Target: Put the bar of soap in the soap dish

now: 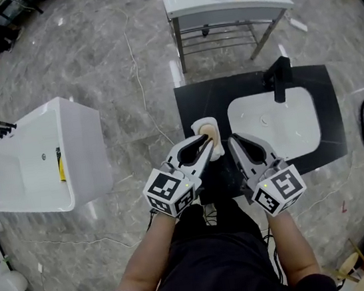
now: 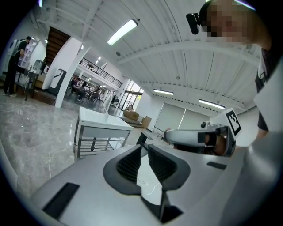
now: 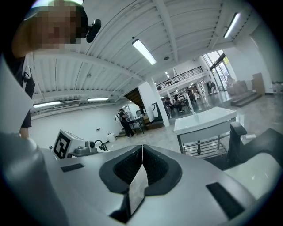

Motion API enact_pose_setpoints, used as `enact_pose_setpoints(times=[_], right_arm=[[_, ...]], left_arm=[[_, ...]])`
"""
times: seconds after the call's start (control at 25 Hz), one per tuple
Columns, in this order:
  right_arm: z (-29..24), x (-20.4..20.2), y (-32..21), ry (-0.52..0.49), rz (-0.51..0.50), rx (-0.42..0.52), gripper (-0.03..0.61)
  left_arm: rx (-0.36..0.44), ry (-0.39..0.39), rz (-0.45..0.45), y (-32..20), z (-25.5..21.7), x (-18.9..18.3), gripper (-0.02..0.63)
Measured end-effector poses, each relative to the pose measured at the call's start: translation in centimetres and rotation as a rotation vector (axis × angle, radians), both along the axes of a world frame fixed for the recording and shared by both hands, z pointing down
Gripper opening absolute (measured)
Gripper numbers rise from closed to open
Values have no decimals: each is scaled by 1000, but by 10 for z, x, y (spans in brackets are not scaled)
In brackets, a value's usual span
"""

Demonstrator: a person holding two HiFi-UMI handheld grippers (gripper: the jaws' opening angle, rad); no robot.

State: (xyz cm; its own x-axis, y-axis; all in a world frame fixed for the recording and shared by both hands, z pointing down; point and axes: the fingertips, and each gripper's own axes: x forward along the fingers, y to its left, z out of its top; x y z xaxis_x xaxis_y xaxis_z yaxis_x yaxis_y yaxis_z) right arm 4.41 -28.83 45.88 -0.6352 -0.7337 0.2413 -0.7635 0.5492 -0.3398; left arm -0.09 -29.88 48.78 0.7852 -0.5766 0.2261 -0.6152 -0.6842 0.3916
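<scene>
Although nearly closed, parted by a thin slit at the left gripper [image 1: 208, 146], with nothing between the jaws; tips over the near end of the bar of soap [image 1: 211, 134], contact not clear. Lying tan in the white soap dish [image 1: 200, 125] on the left part of the black bench [image 1: 196, 99], long axis roughly away from the person, just ahead of those tips. Further right, pressed fully together and empty at the right gripper [image 1: 231, 140], between dish and white basin [image 1: 300, 125].
</scene>
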Motion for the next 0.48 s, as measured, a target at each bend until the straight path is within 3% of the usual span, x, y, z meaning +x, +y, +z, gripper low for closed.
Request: enact_pose_setpoints(times=[0.12, 0.48], right_arm=[[-26, 0, -1, 0, -3, 43, 8], [-100, -3, -2, 16, -21, 174, 8]], left_arm=[[55, 11, -28, -1, -40, 3, 26], [191, 31, -69, 5, -133, 6, 9]])
